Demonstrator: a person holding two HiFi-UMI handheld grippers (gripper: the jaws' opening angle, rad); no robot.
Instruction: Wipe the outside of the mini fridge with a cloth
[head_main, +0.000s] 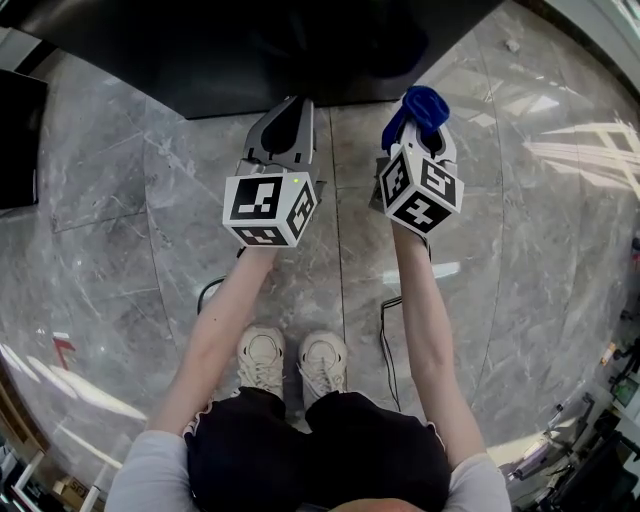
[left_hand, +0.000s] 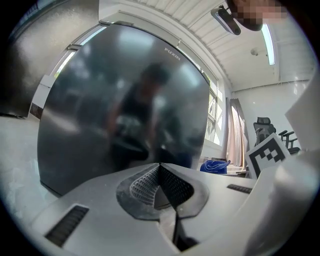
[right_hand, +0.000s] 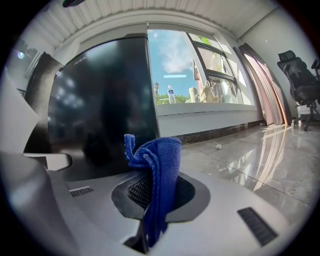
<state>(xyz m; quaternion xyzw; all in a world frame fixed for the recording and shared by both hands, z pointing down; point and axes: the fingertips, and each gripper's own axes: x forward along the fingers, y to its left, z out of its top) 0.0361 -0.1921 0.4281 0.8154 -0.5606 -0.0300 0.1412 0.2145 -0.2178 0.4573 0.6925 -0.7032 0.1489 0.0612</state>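
Two tools, hand-held, side by side over grey marble floor (head_main: 120, 200), both aimed at mini fridge (head_main: 250, 50). Item 1: left tool (head_main: 290, 108), jaws pressed together, nothing betw. them; ribbed pads (left_hand: 150, 182) meet along one seam in left gripper view (left_hand: 160, 170). Marker cube (head_main: 268, 208) at its rear, forearm behind. Item 2: right tool (head_main: 415, 118), jaws clamped on blue cloth (head_main: 425, 105); in right gripper view (right_hand: 152, 172) the cloth (right_hand: 159, 170) stands up from betw. the pads as a folded wad, a loose corner curling at top left, lower end hanging down into the slot. Marker cube (head_main: 420, 190) at rear of this one too. Item 3: mini fridge, dark glossy front, stands on floor just ahead of both tool tips; contact w. either tip not visible. Front fills most of left gripper view (left_hand: 120, 110) w. a blurred reflection of a person; small brand lettering near top right corner. In right gripper view fridge (right_hand: 100, 110) sits left of centre, bright window (right_hand: 180, 65) to its right, office chair (right_hand: 297, 75) at far right. Misc.: pale shoes (head_main: 265, 360) and a dark cable (head_main: 390, 340) on floor below the arms.
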